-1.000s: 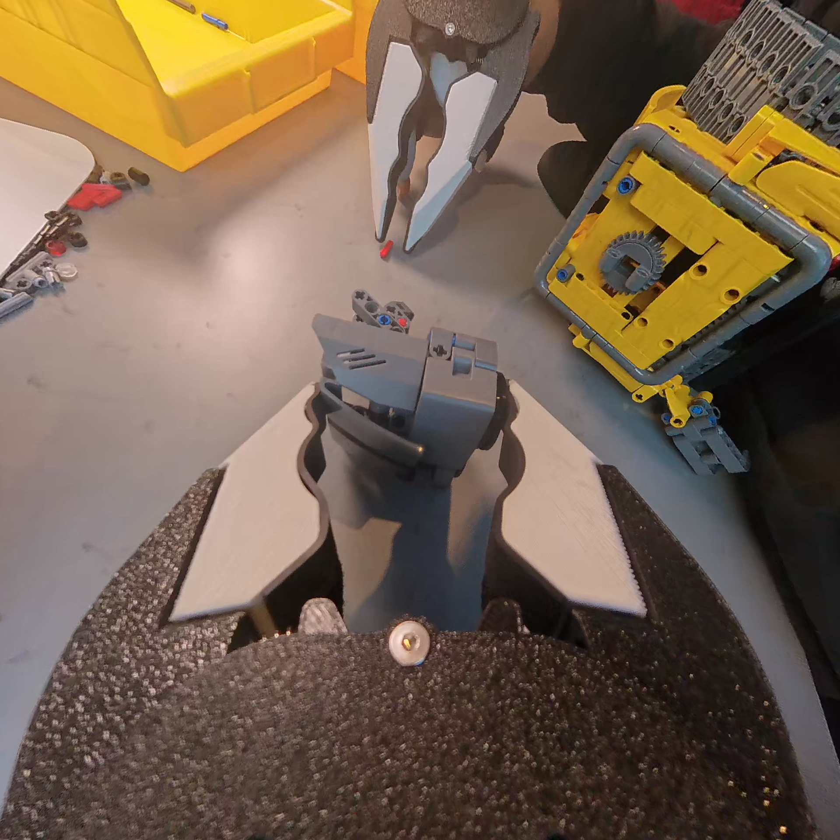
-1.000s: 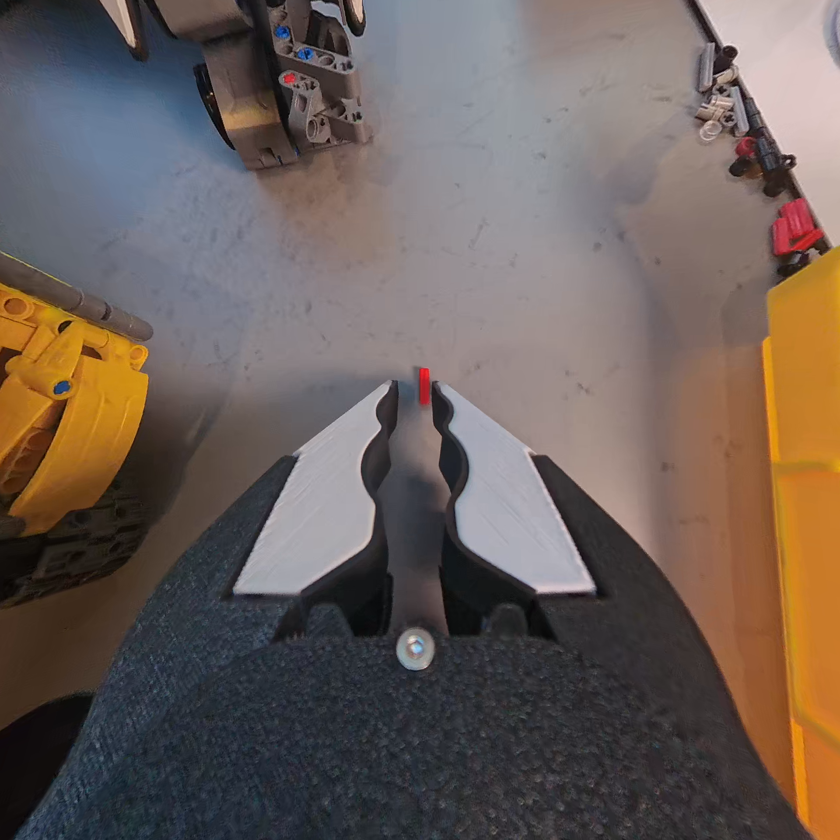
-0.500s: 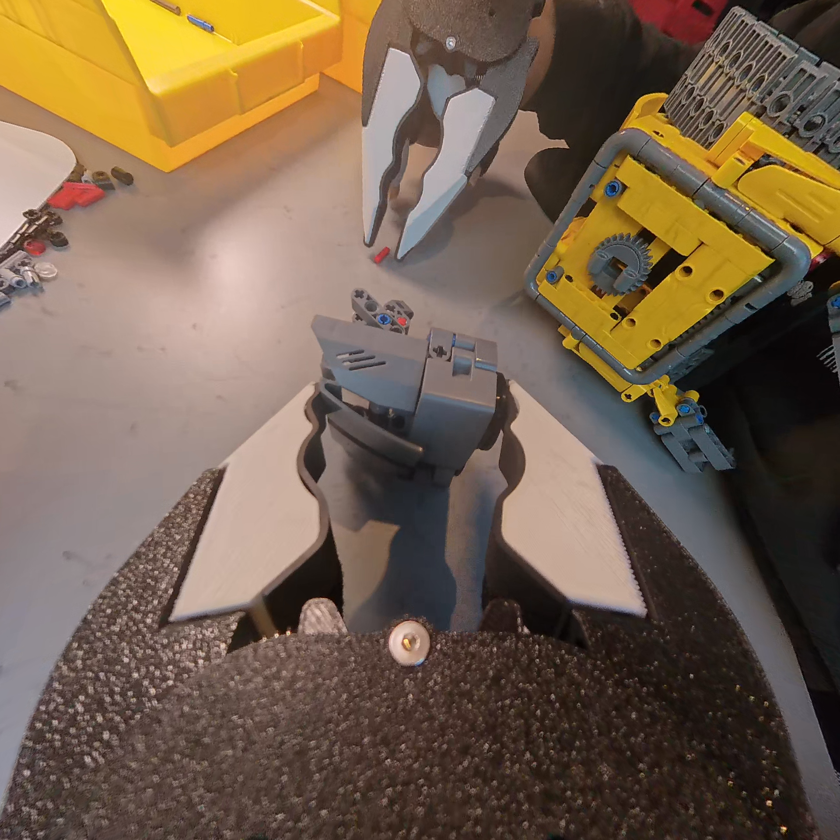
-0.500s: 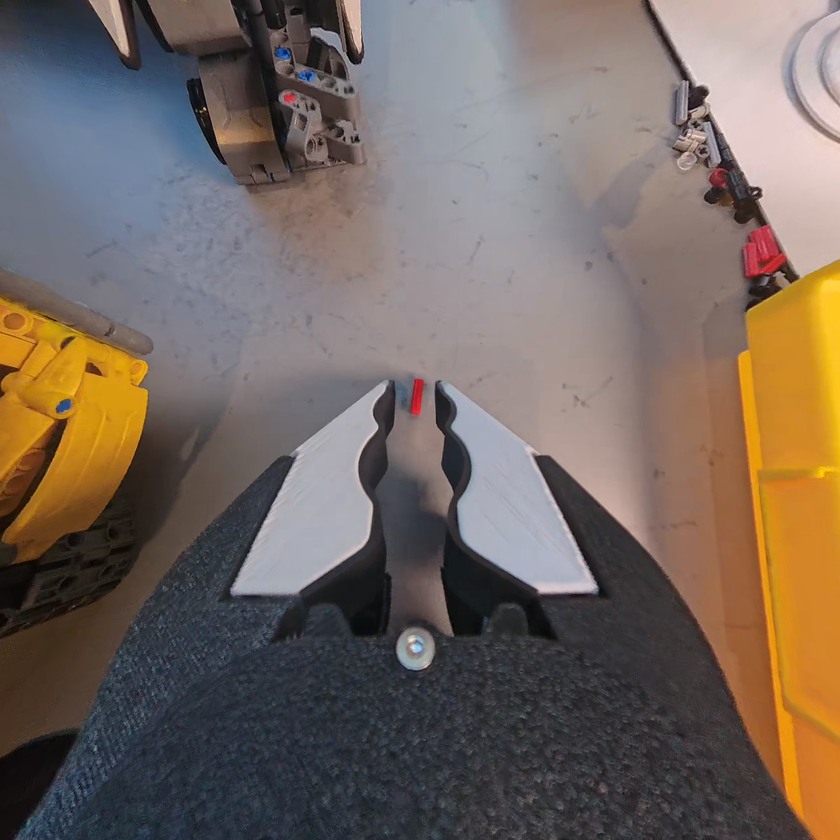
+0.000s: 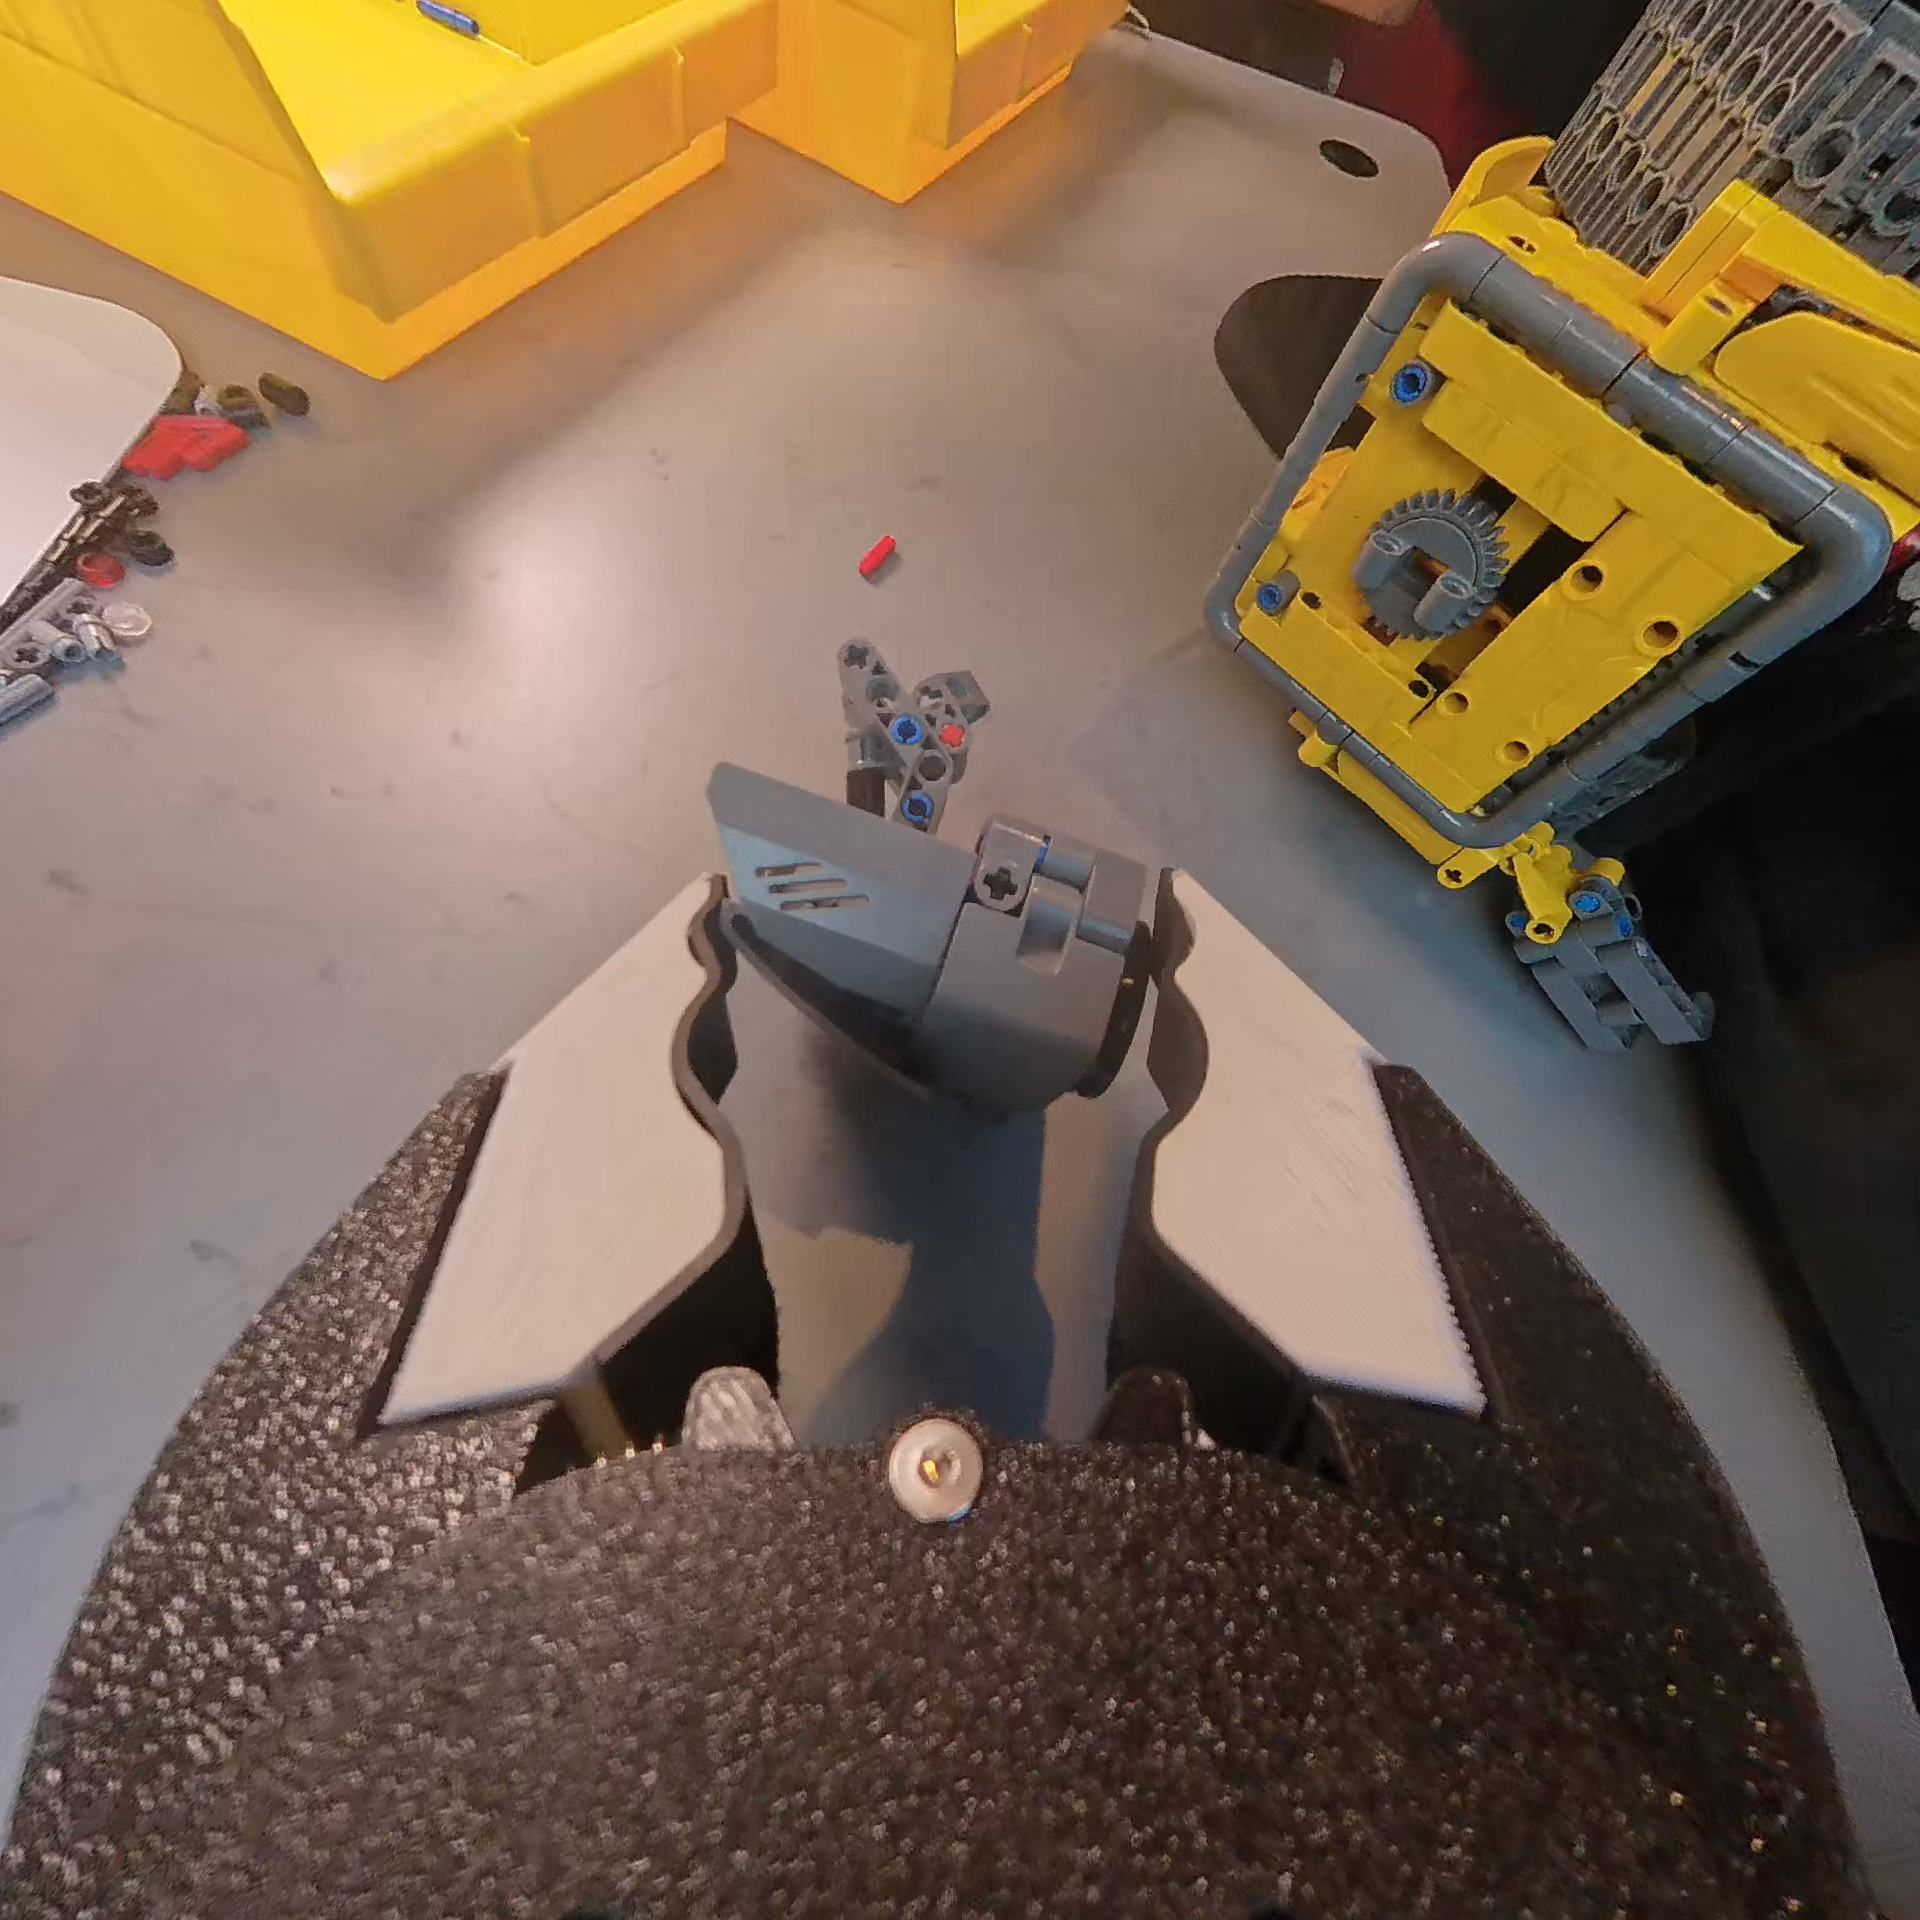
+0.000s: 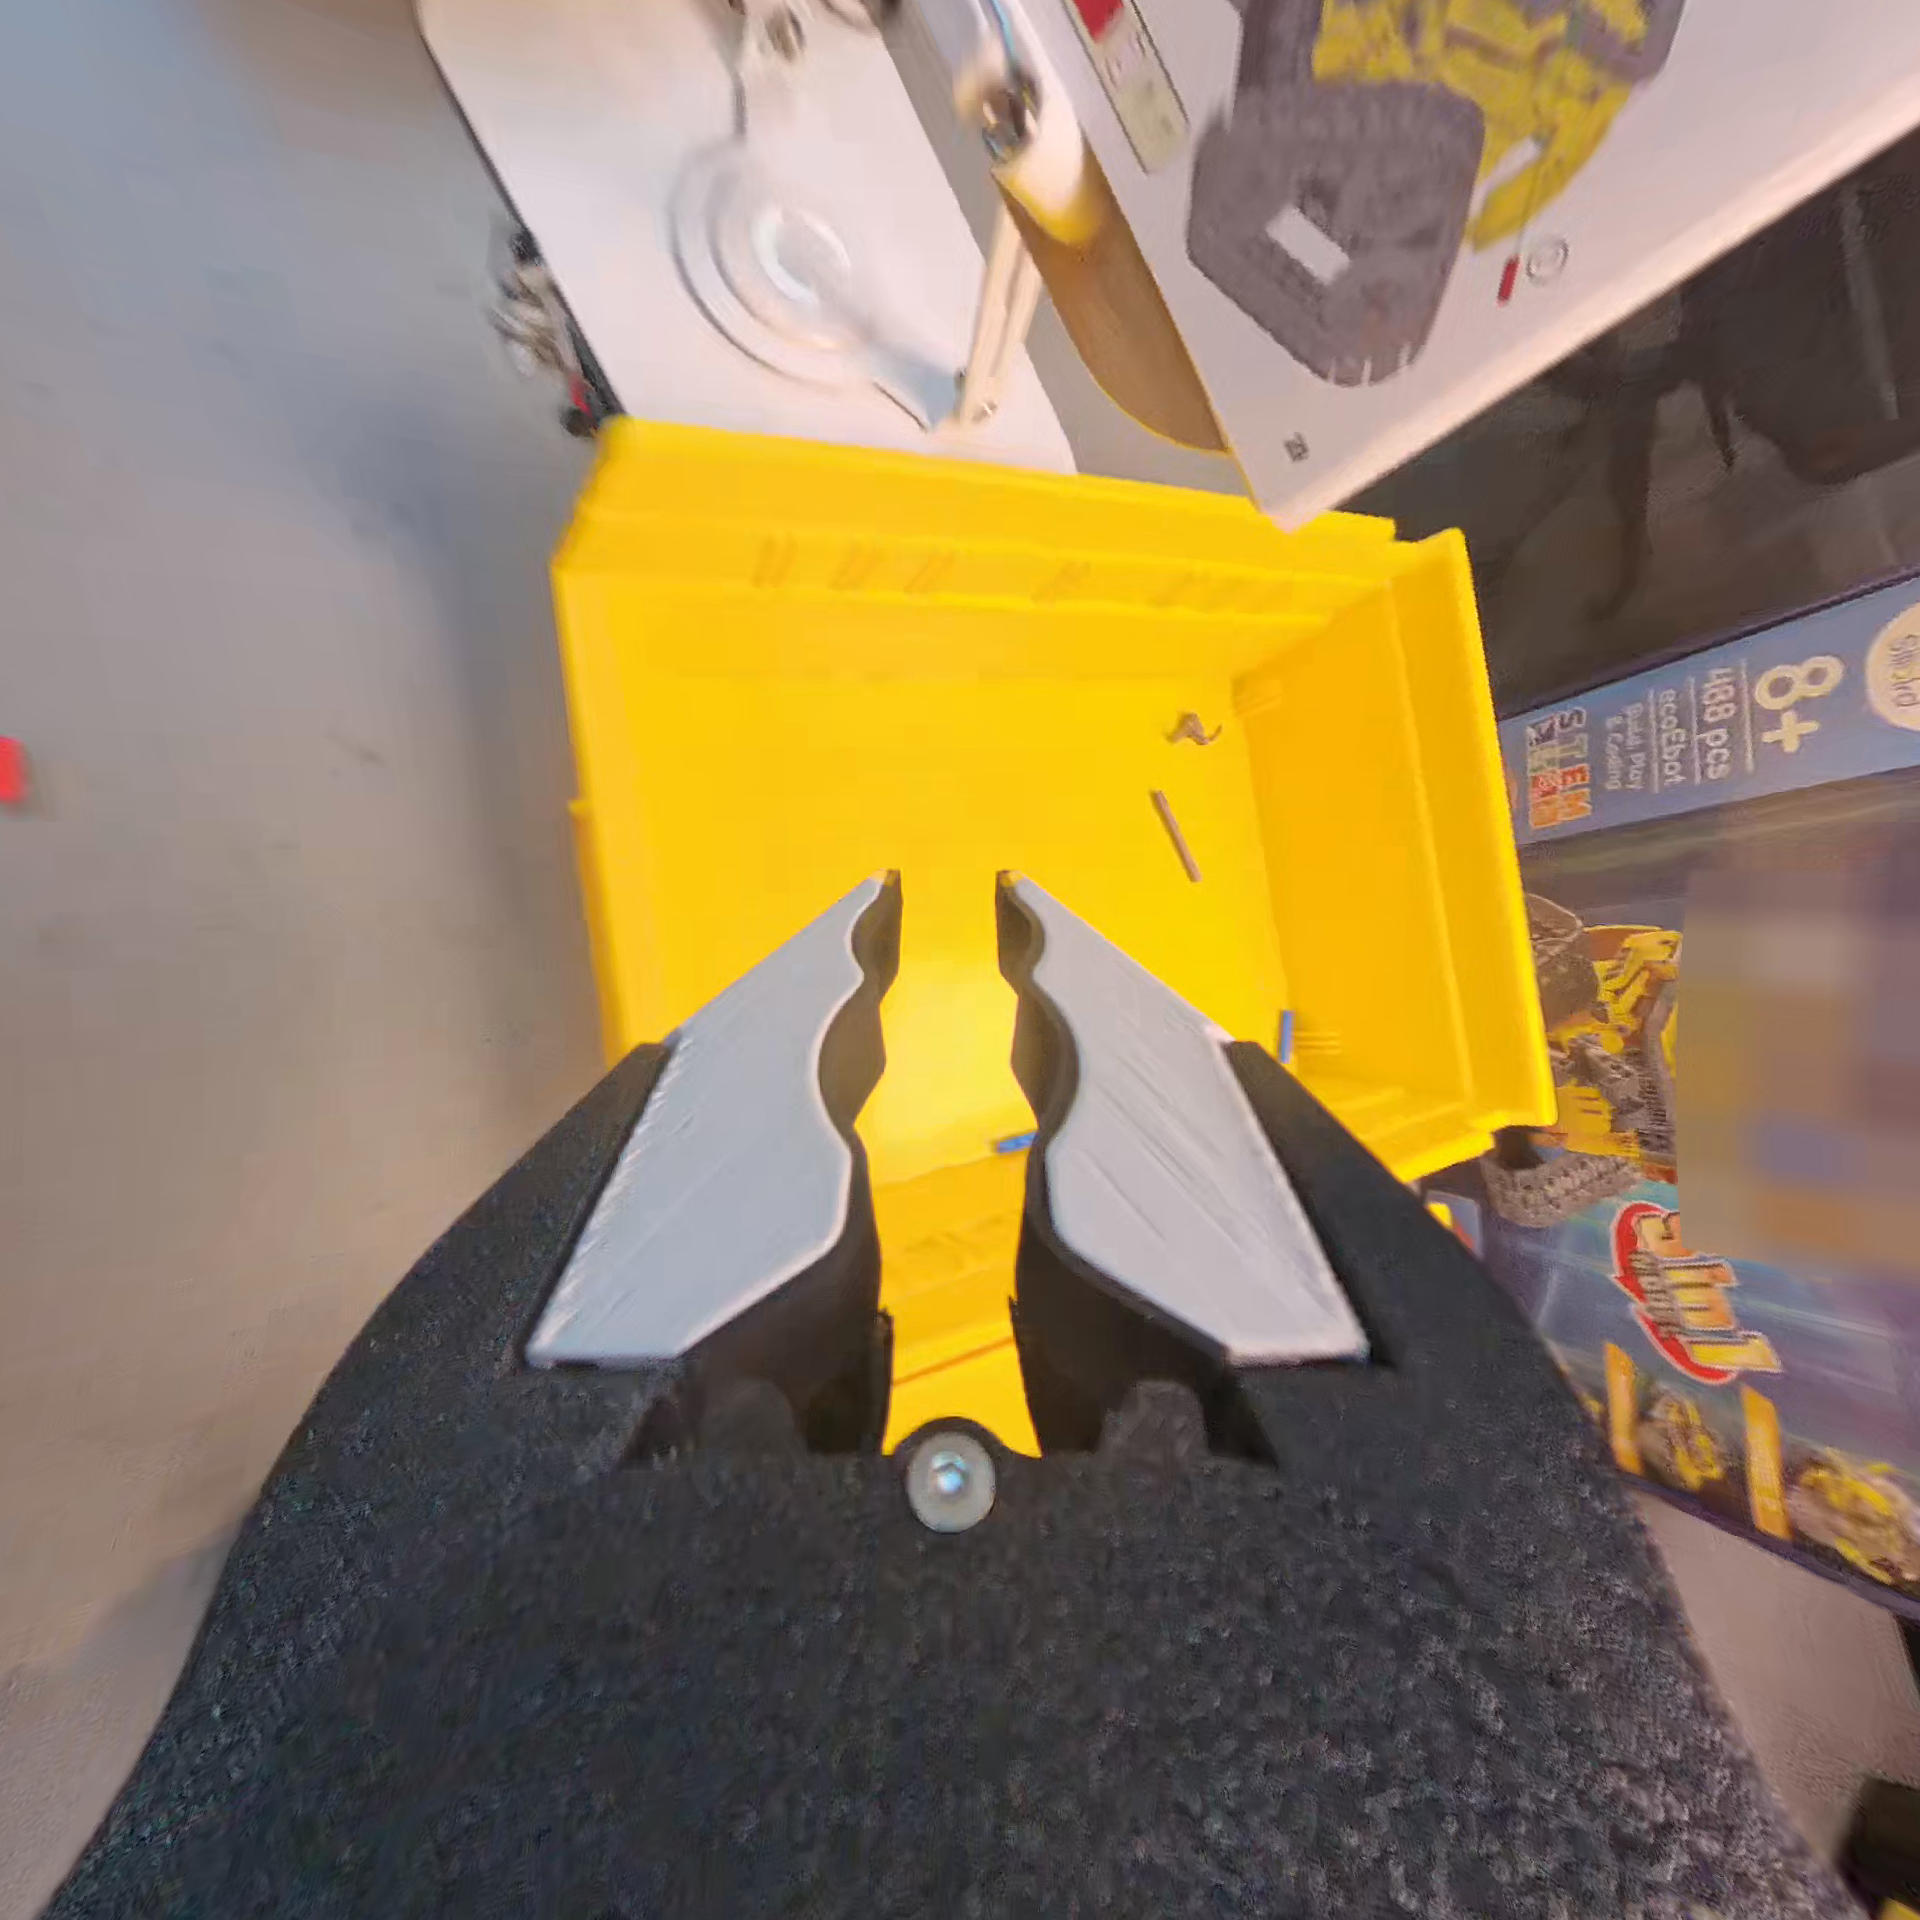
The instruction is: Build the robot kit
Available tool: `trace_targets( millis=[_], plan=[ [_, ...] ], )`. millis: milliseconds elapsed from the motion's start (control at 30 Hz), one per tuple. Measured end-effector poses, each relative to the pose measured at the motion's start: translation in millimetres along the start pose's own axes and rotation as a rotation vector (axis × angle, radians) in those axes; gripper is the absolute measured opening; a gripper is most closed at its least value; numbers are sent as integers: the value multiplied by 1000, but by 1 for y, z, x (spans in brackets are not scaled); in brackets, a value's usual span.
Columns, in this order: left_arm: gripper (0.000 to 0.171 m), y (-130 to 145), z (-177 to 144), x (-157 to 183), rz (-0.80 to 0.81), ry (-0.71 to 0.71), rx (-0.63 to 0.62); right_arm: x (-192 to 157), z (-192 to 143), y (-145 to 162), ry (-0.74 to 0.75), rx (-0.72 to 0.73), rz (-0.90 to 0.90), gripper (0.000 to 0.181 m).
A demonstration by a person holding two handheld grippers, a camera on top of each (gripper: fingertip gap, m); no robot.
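My left gripper is shut on a grey brick-built assembly with blue pins and holds it over the grey table. A small red pin lies on the table beyond the assembly. It also shows at the left edge of the right wrist view. My right gripper is open and empty, hovering above a yellow bin. The bin holds a thin grey axle, a small grey hook-shaped part and small blue pieces.
A large yellow and grey brick-built model stands at the right. Yellow bins sit at the back. Small loose parts lie along a white sheet at the left. A blue toy box and an instruction booklet lie past the bin. About 35 cm separates my left fingertips from my right.
My right gripper left the red pin on the table, opened wider and swung away over the yellow bin. It is gone from the left wrist view. The left gripper kept its hold.
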State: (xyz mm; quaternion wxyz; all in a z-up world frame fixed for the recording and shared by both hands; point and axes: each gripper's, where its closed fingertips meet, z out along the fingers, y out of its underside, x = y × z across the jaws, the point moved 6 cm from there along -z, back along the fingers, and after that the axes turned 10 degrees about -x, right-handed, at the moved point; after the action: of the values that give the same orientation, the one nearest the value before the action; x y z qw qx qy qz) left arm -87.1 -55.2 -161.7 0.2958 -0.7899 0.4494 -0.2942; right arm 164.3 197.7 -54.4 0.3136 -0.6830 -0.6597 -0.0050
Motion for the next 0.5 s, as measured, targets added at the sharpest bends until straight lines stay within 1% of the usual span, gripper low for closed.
trace_targets(
  millis=[167, 267, 333, 400, 500],
  plan=[
    [80, 1, 0, 0, 4, -5, -3, 69, 86, 16, -78, -228, -80, 20],
    [80, 3, 0, 0, 9, -2, -10, 96, 127, 18, -162, -263, -13, 23],
    [80, 4, 1, 0, 11, 1, -12, 109, 146, 14, -195, -277, 22, 25],
    [80, 5, 2, 0, 9, 7, -17, 111, 162, 10, -278, -303, 70, 29],
    [79, 7, 4, 0, 11, 13, -30, 111, 181, 7, -316, -350, 73, 30]
  ],
)
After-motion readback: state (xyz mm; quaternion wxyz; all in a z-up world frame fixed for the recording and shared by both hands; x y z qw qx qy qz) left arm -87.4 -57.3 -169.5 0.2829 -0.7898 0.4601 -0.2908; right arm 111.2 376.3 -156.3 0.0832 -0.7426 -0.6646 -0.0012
